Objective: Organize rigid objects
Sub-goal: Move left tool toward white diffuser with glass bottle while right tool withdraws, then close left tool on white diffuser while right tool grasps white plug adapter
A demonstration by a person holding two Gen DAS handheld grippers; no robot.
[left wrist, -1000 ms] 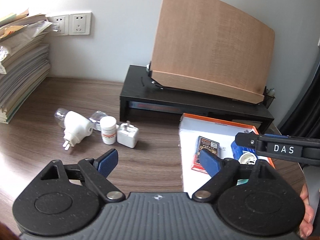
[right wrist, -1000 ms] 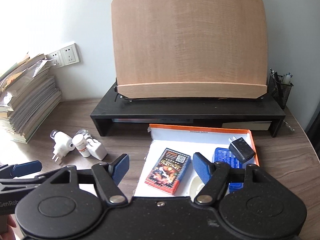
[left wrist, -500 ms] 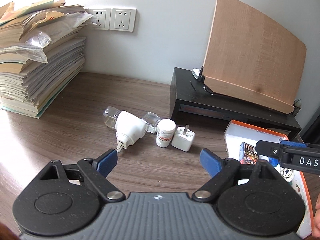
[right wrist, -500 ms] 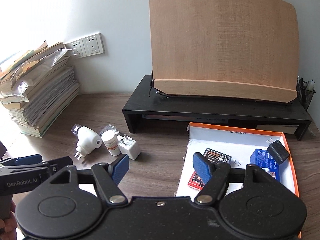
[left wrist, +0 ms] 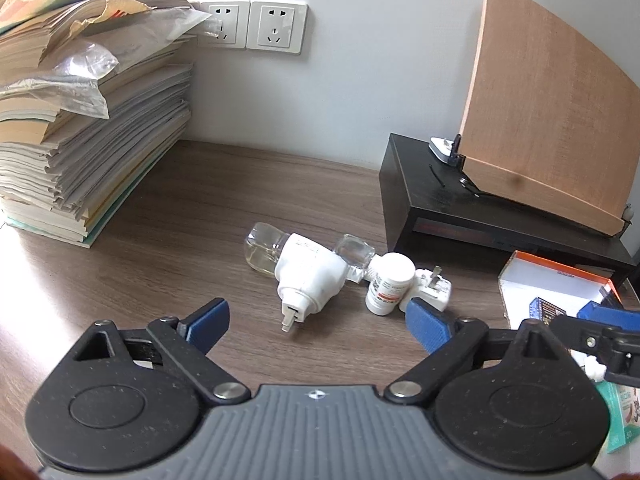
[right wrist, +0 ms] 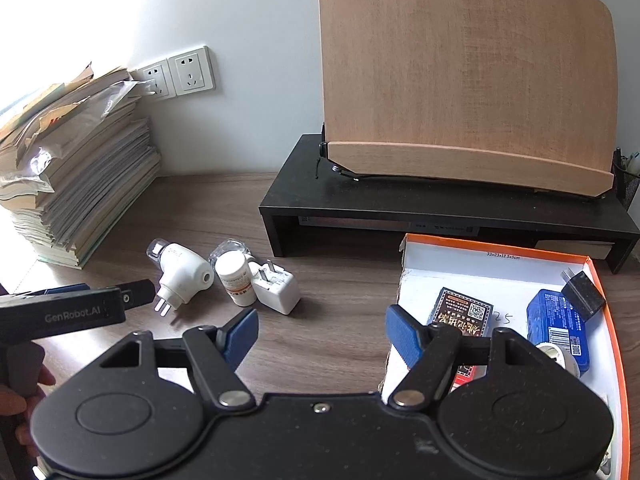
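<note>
On the table [left wrist: 168,216] the white plug-in diffuser [left wrist: 308,276], pill bottle [left wrist: 390,282] and charger [right wrist: 276,288] lie together just beyond the left claw [left wrist: 316,322], its empty jaws opening wide, while the right claw [right wrist: 320,330] gapes empty beside the orange-rimmed box [right wrist: 604,312].

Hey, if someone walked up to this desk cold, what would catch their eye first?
Probably the big wooden board propped on the black riser at the back wall. Next, the orange-rimmed box at right, then the white plug-in devices and pill bottle lying on the desk before the left gripper, whose jaws are opening.
</note>
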